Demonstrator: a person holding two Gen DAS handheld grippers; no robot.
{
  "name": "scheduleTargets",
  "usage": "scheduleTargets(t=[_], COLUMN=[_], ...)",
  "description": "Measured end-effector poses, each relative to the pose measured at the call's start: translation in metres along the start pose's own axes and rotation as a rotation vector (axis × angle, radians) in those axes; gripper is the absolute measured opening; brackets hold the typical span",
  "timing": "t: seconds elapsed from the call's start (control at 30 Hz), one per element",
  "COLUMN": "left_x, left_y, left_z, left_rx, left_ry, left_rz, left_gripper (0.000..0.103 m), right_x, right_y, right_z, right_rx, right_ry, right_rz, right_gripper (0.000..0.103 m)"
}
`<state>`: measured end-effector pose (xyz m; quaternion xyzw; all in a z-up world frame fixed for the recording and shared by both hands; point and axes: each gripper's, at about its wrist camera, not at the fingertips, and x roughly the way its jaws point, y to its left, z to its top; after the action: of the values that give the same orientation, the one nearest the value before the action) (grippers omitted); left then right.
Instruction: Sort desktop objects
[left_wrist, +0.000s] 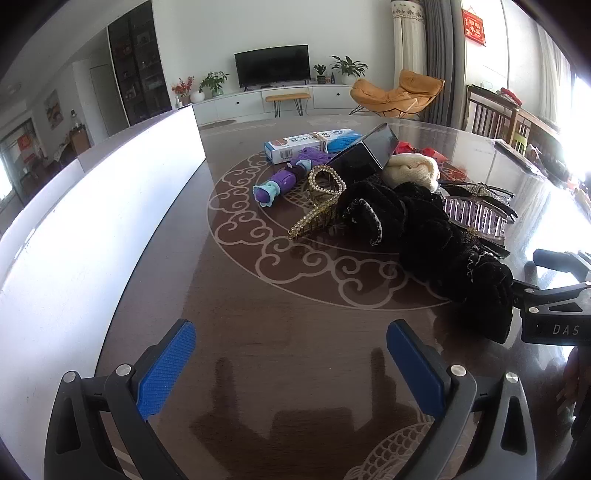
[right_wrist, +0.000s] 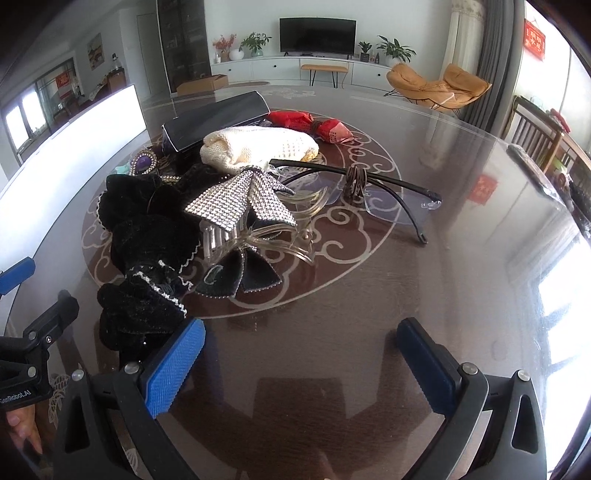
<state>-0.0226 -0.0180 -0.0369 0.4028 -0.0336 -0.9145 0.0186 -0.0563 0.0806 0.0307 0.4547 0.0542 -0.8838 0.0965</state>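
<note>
A heap of small things lies on the dark glass-topped table (left_wrist: 258, 325). In the left wrist view: black velvet scrunchies (left_wrist: 436, 243), a gold rhinestone hair claw (left_wrist: 319, 201), a purple toy (left_wrist: 280, 182), a blue-white toothpaste box (left_wrist: 310, 142), a black case (left_wrist: 365, 153), a cream knit item (left_wrist: 410, 170). In the right wrist view: a silver rhinestone bow claw clip (right_wrist: 243, 206), rimless glasses (right_wrist: 369, 195), a red wrapped item (right_wrist: 310, 123), the scrunchies (right_wrist: 144, 236). My left gripper (left_wrist: 291, 358) is open and empty, short of the heap. My right gripper (right_wrist: 301, 356) is open and empty, its left pad by the scrunchies.
A long white box wall (left_wrist: 92, 206) runs along the table's left side. The right gripper's body (left_wrist: 554, 306) shows at the right edge of the left wrist view. Wooden chairs (left_wrist: 495, 122) stand beyond the far right of the table.
</note>
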Motion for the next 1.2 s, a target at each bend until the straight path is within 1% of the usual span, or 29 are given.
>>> scheduleTargets(t=[0.23,0.43,0.9,1.13,1.2], left_x=[0.004,0.005,0.006,0.014,0.017], left_y=[0.014,0.018,0.012,0.01,0.009], left_z=[0.0,0.0,0.001,0.003,0.003], left_rx=[-0.081,-0.114,-0.083,-0.078,-0.082], left_ry=[0.024,0.028,0.028,0.073,0.089], left_rz=[-0.041,-0.045,-0.025,-0.008,0.009], left_gripper=[0.103,0.103,0.103,0.103,0.103], right_x=[0.001,0.001,0.001,0.001,0.001], right_y=[0.0,0.0,0.0,0.0,0.0], right_z=[0.001,0.001,0.001,0.001,0.001], right_rx=[0.004,0.004,0.004,0.004,0.004], right_ry=[-0.001,-0.001,-0.002,-0.002,-0.002], right_rz=[-0.002,-0.002,-0.002,-0.002,-0.002], right_gripper=[0.103,0.103,0.103,0.103,0.103])
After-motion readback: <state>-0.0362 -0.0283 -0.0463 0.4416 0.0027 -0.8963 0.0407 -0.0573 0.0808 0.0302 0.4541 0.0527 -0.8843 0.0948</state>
